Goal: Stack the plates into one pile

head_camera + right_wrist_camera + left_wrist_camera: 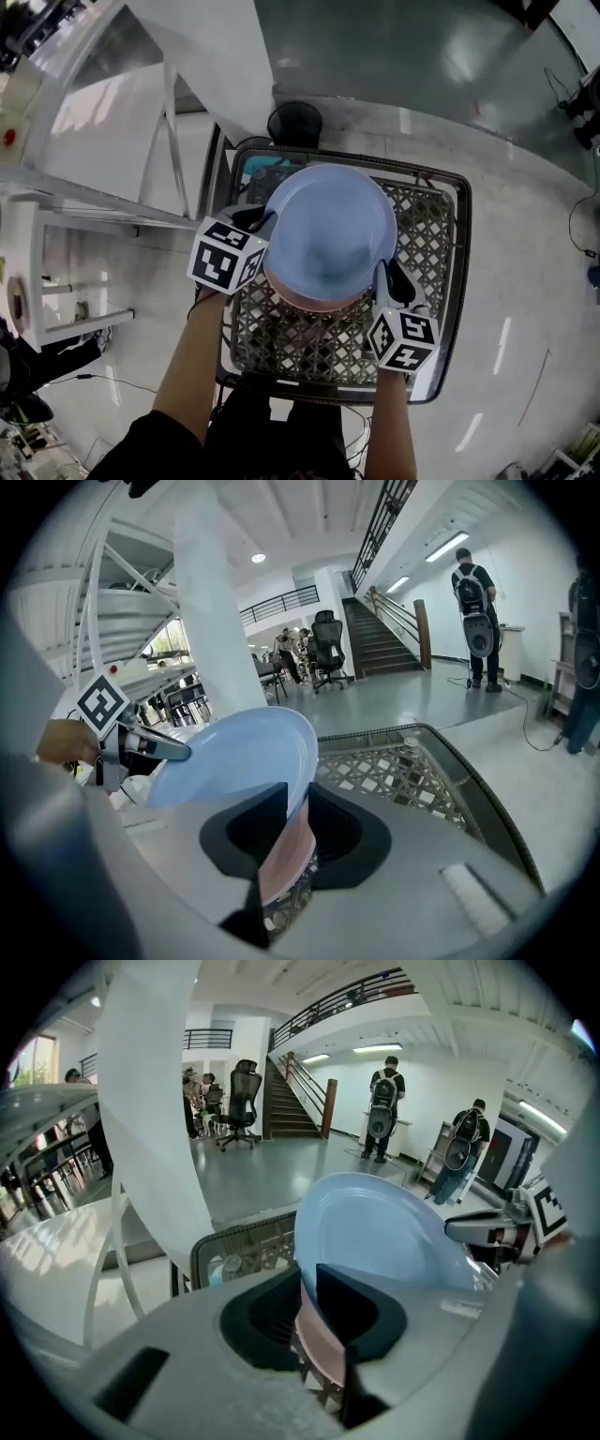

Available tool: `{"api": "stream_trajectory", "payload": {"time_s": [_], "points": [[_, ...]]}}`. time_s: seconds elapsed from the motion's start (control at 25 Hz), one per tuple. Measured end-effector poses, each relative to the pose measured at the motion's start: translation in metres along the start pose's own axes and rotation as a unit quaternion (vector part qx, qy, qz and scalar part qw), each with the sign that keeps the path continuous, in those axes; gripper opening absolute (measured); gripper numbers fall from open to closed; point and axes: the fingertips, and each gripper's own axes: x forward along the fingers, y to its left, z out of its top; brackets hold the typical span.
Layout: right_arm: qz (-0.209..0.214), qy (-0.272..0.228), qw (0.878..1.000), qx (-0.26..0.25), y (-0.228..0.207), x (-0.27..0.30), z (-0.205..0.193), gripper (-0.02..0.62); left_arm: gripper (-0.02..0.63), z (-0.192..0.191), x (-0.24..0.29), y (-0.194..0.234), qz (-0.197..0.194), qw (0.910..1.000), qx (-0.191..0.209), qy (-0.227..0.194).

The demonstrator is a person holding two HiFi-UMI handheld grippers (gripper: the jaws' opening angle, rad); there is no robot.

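A light blue plate lies on a pink plate, and the two are held over a dark wire basket. My left gripper clamps the pile's left rim. In the left gripper view the blue plate and pink plate fill the narrow gap between the jaws of the left gripper. My right gripper holds the right rim. In the right gripper view, the right gripper has both rims, blue over pink, between its jaws.
The basket stands on a pale shiny floor. A white metal frame and table stand close on the left. A black round bin sits just beyond the basket. People and an office chair are far off in the hall.
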Motion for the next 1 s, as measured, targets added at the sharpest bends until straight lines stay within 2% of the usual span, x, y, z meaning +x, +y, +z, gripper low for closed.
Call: {"api": "stream_trajectory", "payload": {"time_s": [0.32,0.44,0.48,0.56,0.72,0.92,1.0], "points": [[-0.005,0.031,0.999,-0.017,0.000,-0.004,-0.030,0.075,0.064,-0.057,0.003,-0.012,-0.009,0.9988,-0.038,0.029],[-0.015,0.037,0.999,-0.027,-0.005,-0.001,-0.038,0.068,0.072,-0.069,0.011,-0.012,-0.005,0.9986,-0.029,0.043],[-0.021,0.035,0.999,-0.034,-0.008,-0.001,-0.039,0.032,0.074,-0.073,0.012,-0.010,0.005,0.9985,-0.021,0.050],[-0.029,0.032,0.998,-0.045,-0.013,-0.001,-0.038,0.042,0.083,-0.079,0.013,-0.004,0.028,0.9978,-0.008,0.060],[-0.031,0.032,0.998,-0.034,-0.022,-0.004,-0.039,0.048,0.086,-0.073,0.006,0.003,0.033,0.9989,-0.021,0.026],[-0.028,0.025,0.999,-0.035,-0.022,-0.008,-0.038,0.032,0.087,-0.068,-0.001,0.006,0.046,0.9986,0.019,0.015],[-0.024,0.017,0.999,-0.037,-0.018,-0.009,-0.032,0.020,0.053,-0.060,-0.008,0.004,0.044,0.9988,0.021,-0.008]]}}
